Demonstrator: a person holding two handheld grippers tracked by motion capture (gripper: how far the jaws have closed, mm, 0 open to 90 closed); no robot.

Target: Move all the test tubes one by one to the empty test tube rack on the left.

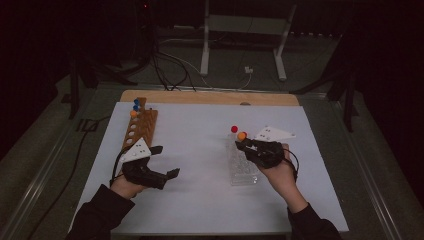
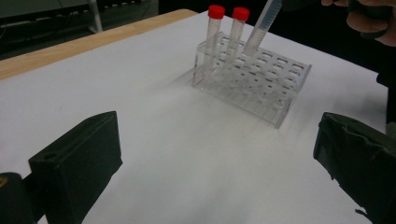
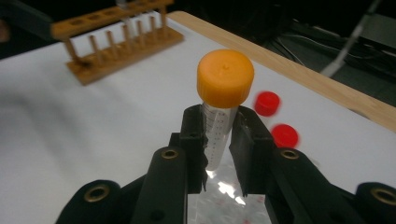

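So it's a wooden table (image 1: 210, 97) with a big white sheet (image 1: 200, 165) over nearly all of it, bare wood only along the far edge. Sitting on the sheet: a clear tube rack (image 2: 261, 88) straight out past the left jaws, between them in that view, and right under the right jaws. A wooden rack (image 3: 116, 44) stands on the sheet too, far beyond the right jaws, off to their left.

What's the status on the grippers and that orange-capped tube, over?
Right gripper shut on orange-capped tube, tilted over clear rack. Left gripper open, empty. Two red-capped tubes beside it in rack.
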